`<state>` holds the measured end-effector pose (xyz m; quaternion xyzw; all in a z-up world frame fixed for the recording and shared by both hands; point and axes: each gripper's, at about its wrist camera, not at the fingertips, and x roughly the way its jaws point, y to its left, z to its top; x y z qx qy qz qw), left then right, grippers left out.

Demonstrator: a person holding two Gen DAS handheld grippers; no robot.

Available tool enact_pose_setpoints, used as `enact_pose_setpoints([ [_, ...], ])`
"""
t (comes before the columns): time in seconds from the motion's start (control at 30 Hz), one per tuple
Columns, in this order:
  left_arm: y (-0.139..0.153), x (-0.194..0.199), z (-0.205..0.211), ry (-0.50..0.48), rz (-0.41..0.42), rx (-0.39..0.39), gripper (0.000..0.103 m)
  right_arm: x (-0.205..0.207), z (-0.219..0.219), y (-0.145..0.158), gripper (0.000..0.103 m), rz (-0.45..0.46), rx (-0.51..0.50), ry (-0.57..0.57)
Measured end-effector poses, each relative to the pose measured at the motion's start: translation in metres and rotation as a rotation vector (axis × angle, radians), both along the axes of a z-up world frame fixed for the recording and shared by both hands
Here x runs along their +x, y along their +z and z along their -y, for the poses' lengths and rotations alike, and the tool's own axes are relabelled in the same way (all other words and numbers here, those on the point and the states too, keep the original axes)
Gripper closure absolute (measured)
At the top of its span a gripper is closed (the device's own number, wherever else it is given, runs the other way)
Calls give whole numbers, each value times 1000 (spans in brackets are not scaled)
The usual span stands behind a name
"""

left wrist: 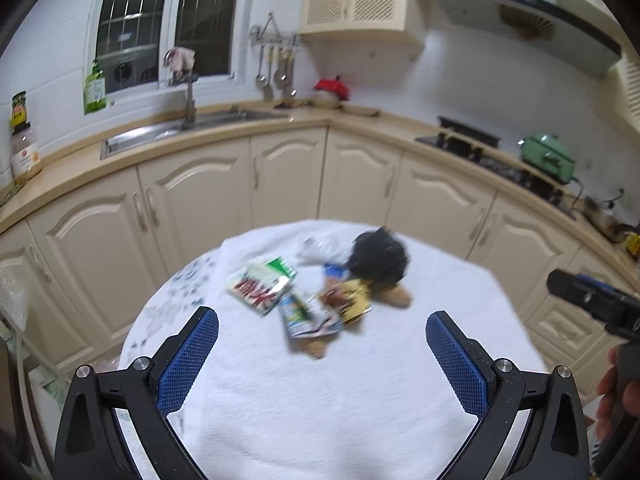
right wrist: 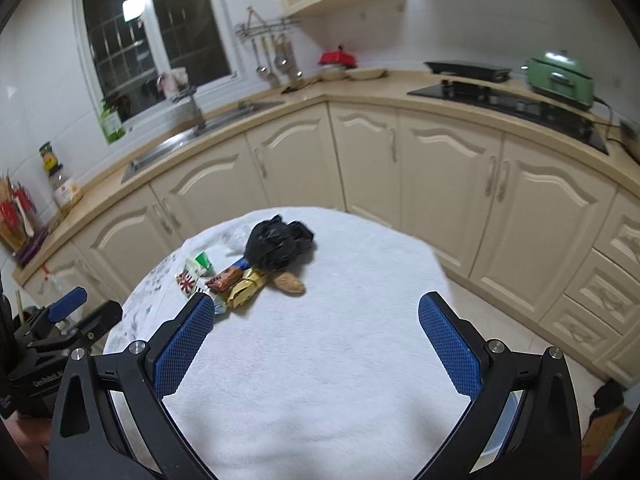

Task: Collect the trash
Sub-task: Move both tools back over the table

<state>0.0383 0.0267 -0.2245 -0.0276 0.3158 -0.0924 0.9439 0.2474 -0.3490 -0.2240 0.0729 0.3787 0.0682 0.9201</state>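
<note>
A pile of trash lies on the far part of a round table with a white cloth [left wrist: 304, 392]. It holds a crumpled black plastic bag [left wrist: 380, 256] [right wrist: 278, 245], a green, white and red packet [left wrist: 262, 286] [right wrist: 192, 274], a blue-green wrapper [left wrist: 306, 316], a yellow wrapper [left wrist: 356, 300] [right wrist: 244, 290], a brown snack bar wrapper [right wrist: 224, 279] and a tan piece [left wrist: 396, 295] [right wrist: 290, 283]. My left gripper [left wrist: 322, 326] is open and empty, short of the pile. My right gripper [right wrist: 316, 310] is open and empty, to the right of the pile.
Cream kitchen cabinets [left wrist: 288, 176] and a beige counter run behind the table, with a sink [left wrist: 160, 132], a stove [right wrist: 500, 96] and a green appliance [right wrist: 560, 76]. The other gripper shows at the right edge [left wrist: 592, 300] and at the left edge [right wrist: 56, 328].
</note>
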Motion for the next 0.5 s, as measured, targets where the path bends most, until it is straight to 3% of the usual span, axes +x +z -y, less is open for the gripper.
enact_pose_setpoints([
  [0.27, -16, 82, 24, 12, -113, 31, 1, 40, -22, -33, 0, -71, -1, 70],
  [0.5, -53, 160, 29, 27, -220, 40, 1, 84, -34, -60, 0, -126, 2, 100],
])
